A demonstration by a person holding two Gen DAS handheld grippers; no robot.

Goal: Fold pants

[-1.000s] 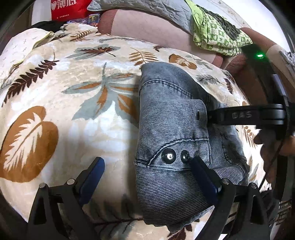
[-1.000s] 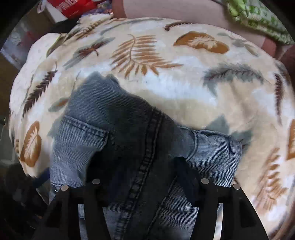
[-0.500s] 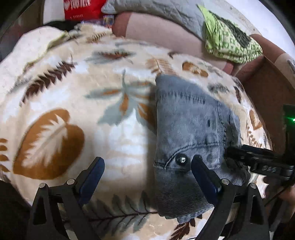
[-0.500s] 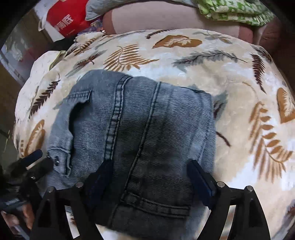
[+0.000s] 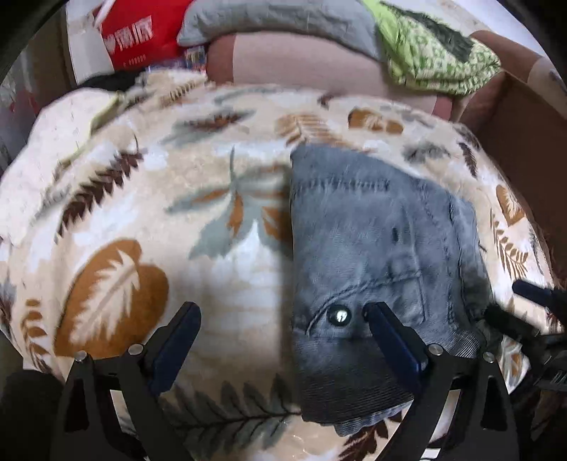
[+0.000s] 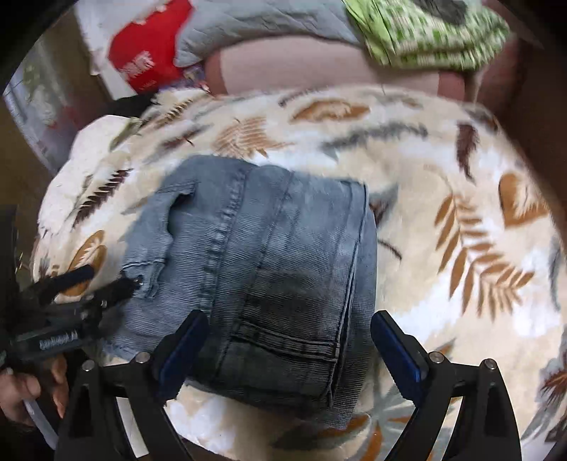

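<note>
The left wrist camera sat just behind its own two fingers (image 5: 184, 329) and looked steeply down and forward over the leaf-print blanket (image 5: 117, 212), close above it, with the folded pants (image 5: 372, 241) right of centre and the other gripper's tips (image 5: 531, 294) poking in at the right edge. The right wrist camera looked down at the same steep tilt from the opposite side of the pants (image 6: 269, 255), equally near, with the left gripper (image 6: 95, 283) entering at its left edge. Both views shared the pants, the blanket, the red bag (image 5: 141, 32) and the green cloth (image 6: 425, 32) at the far end.
</note>
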